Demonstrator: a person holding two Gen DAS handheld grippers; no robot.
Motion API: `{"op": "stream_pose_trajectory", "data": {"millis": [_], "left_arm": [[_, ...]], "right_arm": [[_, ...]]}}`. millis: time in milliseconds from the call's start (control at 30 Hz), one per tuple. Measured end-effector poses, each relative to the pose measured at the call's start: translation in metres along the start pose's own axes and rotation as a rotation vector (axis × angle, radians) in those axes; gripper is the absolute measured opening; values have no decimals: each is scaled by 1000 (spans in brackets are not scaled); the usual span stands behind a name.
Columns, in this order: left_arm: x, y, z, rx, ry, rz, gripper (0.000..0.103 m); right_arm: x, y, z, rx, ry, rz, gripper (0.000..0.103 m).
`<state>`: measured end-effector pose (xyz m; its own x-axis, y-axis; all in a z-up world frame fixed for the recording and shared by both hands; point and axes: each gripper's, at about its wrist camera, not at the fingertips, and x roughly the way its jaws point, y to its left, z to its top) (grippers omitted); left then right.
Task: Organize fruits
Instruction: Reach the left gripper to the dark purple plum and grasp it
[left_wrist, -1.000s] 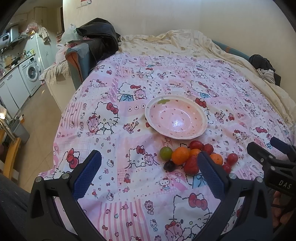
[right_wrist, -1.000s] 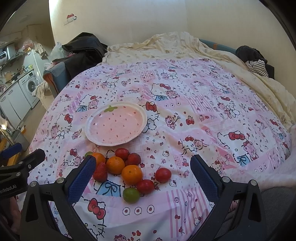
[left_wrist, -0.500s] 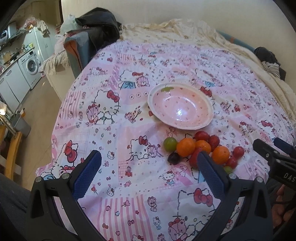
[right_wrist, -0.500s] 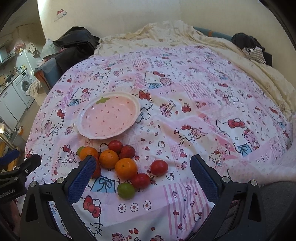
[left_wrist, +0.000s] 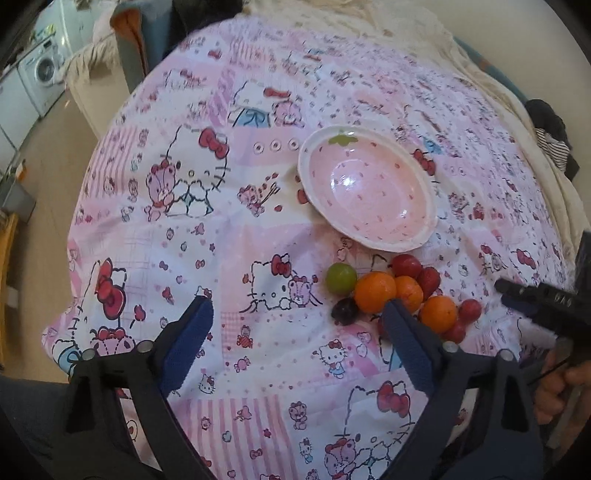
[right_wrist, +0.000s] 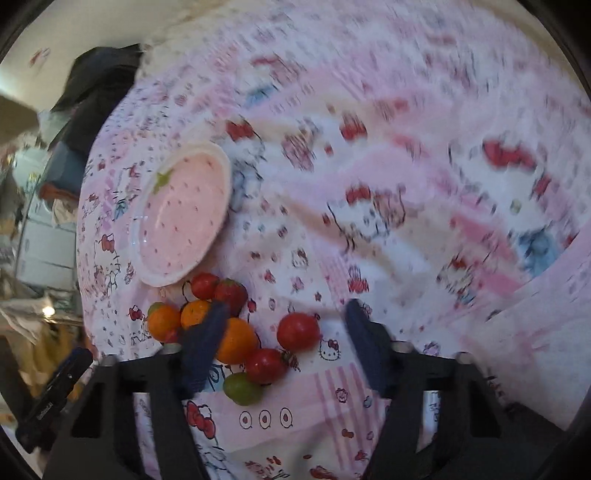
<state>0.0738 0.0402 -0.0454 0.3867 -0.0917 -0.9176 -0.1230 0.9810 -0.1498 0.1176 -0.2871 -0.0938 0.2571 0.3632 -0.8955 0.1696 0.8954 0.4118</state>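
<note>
A pink strawberry-patterned bowl (left_wrist: 369, 192) sits empty on the Hello Kitty cloth; it also shows in the right wrist view (right_wrist: 184, 218). Just in front of it lies a cluster of small fruits: oranges (left_wrist: 375, 291), a green fruit (left_wrist: 340, 277), a dark grape (left_wrist: 344, 312) and red ones (left_wrist: 405, 265). My left gripper (left_wrist: 295, 314) is open and empty, left of the cluster. My right gripper (right_wrist: 284, 325) is open and empty above a red tomato (right_wrist: 298, 330), with an orange (right_wrist: 238, 340) and a green fruit (right_wrist: 242, 387) close by.
The Hello Kitty cloth (left_wrist: 207, 221) covers a bed whose left edge drops to the floor. A washing machine (left_wrist: 40, 74) stands far left. Dark clothes (right_wrist: 99, 81) lie at the bed's far end. A striped garment (left_wrist: 554, 144) lies at the right edge.
Both grippers have moved forward and down towards the fruit cluster. The right view is blurred from fast motion and has swung left. Nothing was picked up.
</note>
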Motion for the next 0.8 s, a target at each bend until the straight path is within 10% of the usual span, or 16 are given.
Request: {"op": "stream_pose_trajectory", "data": {"millis": [200,400,800], "left_arm": [[18,2,9,3,67,45,89],[44,-4,6,45,171,19,64],[91,-59,-9,325,287,0,34]], "right_arm": [[36,-2,-7,13,118,-11,47],[55,10,-7,-63,149,-58,32],[33,5,1,-18,51,71,32]]}}
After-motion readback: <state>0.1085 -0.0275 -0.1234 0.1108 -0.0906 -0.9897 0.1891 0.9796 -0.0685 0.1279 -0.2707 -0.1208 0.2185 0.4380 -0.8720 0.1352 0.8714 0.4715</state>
